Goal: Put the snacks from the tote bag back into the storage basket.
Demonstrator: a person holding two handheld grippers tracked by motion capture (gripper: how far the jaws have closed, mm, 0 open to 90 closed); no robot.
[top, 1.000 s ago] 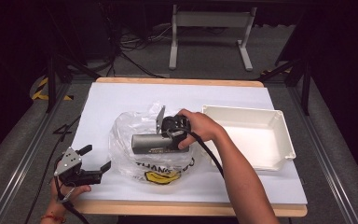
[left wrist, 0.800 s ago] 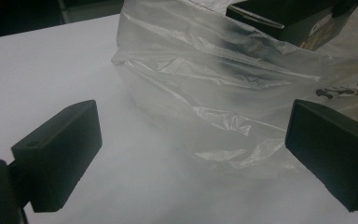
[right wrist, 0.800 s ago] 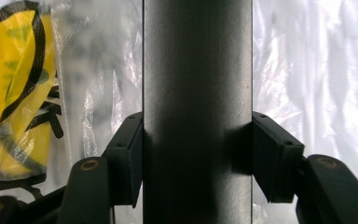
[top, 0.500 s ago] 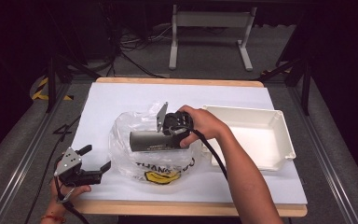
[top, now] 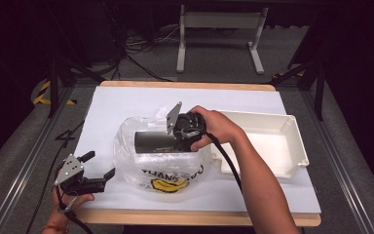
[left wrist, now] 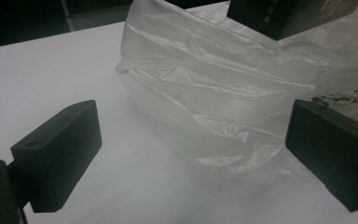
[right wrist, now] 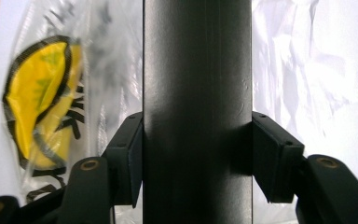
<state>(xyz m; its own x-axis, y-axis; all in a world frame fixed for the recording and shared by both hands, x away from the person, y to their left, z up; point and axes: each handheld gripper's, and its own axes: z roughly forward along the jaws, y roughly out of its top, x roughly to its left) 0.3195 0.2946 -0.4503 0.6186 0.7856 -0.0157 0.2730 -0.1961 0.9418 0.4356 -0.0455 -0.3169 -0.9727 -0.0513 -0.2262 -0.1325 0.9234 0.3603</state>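
Dark box [top: 157,141], long and matte, sits level in the right tool [top: 187,131], whose two pads clamp its flat sides squarely in the right gripper view [right wrist: 197,112]. It hangs just above the crumpled clear plastic bag [top: 156,163] in the middle of the bench [top: 126,97], with the bag's yellow print [right wrist: 42,98] showing below and to one side of it. The left tool [top: 90,173] rests near the bench's front left corner with its jaws spread wide and nothing between them; in the left gripper view the bag's wrinkled edge [left wrist: 205,102] lies ahead of it, close but untouched.

The grip is on one end of a long box, so most of the weight hangs out beyond the pads. I judge the main risk to be the box pivoting or sliding in the pads if the hand swings quickly, since its faces look smooth.

A second risk is the bag. The film is light and nothing pins it, so if it clings to the box, it may drag along and slide across the bench. With the left tool not holding it, nothing would stop that.

The white tray [top: 292,141] stands just to the right, beside the right forearm, which could nudge it.
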